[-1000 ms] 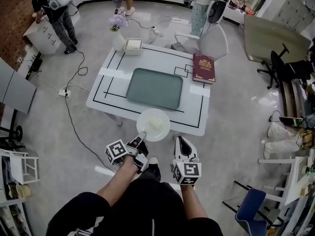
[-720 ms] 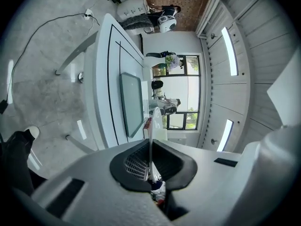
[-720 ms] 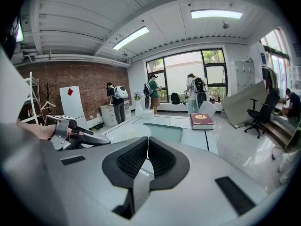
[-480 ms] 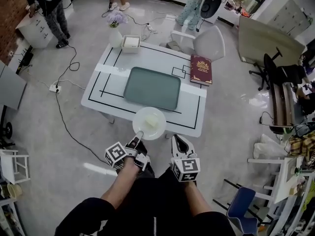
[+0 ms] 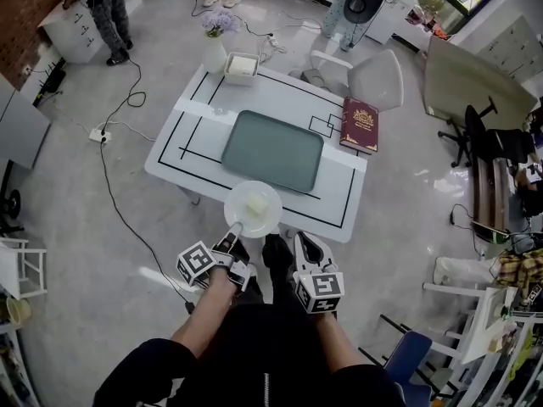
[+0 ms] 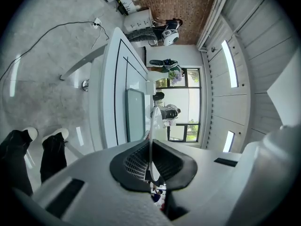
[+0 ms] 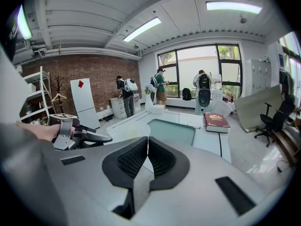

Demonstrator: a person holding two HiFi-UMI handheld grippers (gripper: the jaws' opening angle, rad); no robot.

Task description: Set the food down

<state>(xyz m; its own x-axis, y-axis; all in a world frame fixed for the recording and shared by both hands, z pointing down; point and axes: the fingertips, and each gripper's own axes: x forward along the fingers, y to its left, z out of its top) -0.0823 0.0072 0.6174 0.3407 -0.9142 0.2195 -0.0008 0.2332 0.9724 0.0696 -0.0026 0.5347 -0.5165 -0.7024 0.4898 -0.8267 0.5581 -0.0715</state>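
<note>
1. The left claw [image 5: 234, 232] is clamping the rim of the white plate [image 5: 270, 220], the food [image 5: 254, 205] lying just ahead of it, at the desk [image 5: 339, 195] edge
2. The right claw [image 5: 307, 246] is hanging closed, empty, beside it

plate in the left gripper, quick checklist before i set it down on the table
1. Grip: left gripper shut on the rim of the plate: ok.
2. Food sits near the plate's middle: ok.
3. Plate fully over the table: it straddles the near edge: not ok.
4. Landing spot: the tray holds nothing, and the strip of table in front of it is bare: ok.
5. Right gripper shut, empty and beside the plate, not in its path: ok.
6. Plate level: cannot tell.
</note>
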